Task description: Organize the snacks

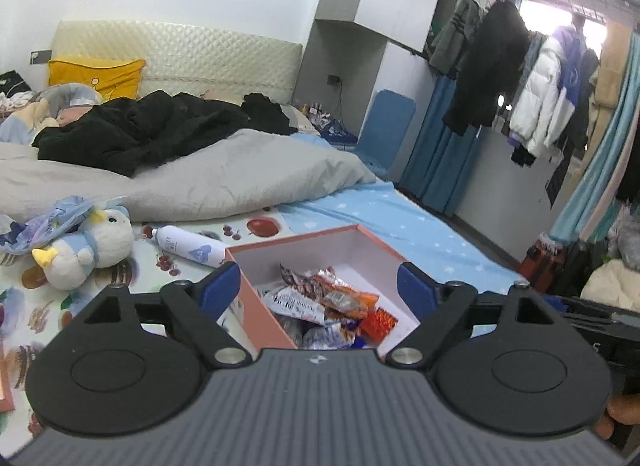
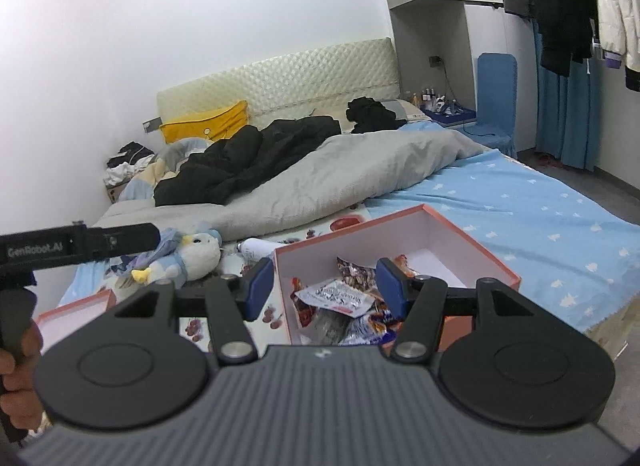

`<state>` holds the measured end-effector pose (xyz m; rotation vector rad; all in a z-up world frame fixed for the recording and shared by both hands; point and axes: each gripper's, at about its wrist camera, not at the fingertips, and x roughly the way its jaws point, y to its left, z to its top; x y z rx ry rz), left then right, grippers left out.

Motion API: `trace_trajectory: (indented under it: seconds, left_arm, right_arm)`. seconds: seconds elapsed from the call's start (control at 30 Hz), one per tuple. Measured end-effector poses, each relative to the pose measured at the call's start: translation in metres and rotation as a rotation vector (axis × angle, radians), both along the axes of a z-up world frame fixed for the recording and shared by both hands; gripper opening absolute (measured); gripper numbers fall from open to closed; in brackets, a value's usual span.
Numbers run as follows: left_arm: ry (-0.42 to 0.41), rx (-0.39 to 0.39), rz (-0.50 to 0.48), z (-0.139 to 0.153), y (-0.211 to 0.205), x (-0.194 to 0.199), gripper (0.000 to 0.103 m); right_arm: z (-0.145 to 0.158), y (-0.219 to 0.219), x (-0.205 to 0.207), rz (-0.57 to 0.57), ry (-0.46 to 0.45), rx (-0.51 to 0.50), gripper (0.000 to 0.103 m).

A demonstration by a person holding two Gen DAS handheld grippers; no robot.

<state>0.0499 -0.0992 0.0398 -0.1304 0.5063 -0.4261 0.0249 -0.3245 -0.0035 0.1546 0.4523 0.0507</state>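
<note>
Left wrist view: left gripper [image 1: 319, 280] held low over the bed [image 1: 400, 217], pointing toward the headboard. Fingers [image 1: 221, 286] spread wide, nothing between them. They straddle the near part of the box [image 1: 280, 326], the left finger outside its left wall, the right one at or just past its right wall. Box is pink outside, white inside, lid off, sitting on a fruit-print mat [image 1: 32, 318] near the bed's foot. Snacks [image 1: 328, 306] lie heaped in the near half of the box: crinkled packets, white, orange and silver. Far half of the box bare. A white bottle [image 1: 188, 248] lies on its side just beyond the box's left corner. A plush penguin [image 1: 92, 246] further left, apart from the box. Grey duvet [image 1: 224, 181] and black clothing behind.

Right wrist view: right gripper [image 2: 320, 284] also low and aimed at the headboard, tilted slightly. Fingers [image 2: 390, 286] wide apart, gripping nothing. Left finger outside the box's [image 2: 472, 242] left wall; right finger over the snacks [image 2: 340, 298], possibly touching a wrapper, hard to say at this angle. The left gripper's [image 2: 154, 238] black body crosses the left edge, above the penguin [image 2: 192, 258], with a hand [image 2: 20, 354] on its grip below. A second pink tray [image 2: 76, 306], maybe the lid, lies at left on the mat [image 2: 276, 314].
</note>
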Motion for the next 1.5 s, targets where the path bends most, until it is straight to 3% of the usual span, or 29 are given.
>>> trace_trajectory:
  seconds: [0.13, 0.43, 0.5, 0.53, 0.87, 1.5]
  left_arm:
    - [0.022, 0.007, -0.007, -0.009, -0.003, -0.013, 0.099]
    - [0.071, 0.036, 0.027, -0.034, -0.001, -0.024, 0.100]
    - [0.078, 0.045, 0.029, -0.039, -0.002, -0.022, 0.100]
    - [0.079, 0.053, 0.024, -0.041, -0.002, -0.021, 0.100]
    - [0.099, 0.095, 0.052, -0.053, 0.003, -0.010, 0.100]
    - [0.134, 0.123, 0.049, -0.062, -0.006, -0.009, 0.102]
  right_arm:
    - [-0.009, 0.004, -0.010, -0.002, 0.020, -0.008, 0.059]
    - [-0.035, 0.003, -0.016, -0.028, 0.096, -0.017, 0.060]
    - [-0.038, 0.003, -0.015, -0.035, 0.100, -0.028, 0.084]
    - [-0.041, 0.002, -0.015, -0.035, 0.099, -0.028, 0.103]
    - [-0.057, -0.005, -0.013, -0.081, 0.129, -0.030, 0.103]
    - [-0.054, 0.000, -0.015, -0.071, 0.126, -0.038, 0.103]
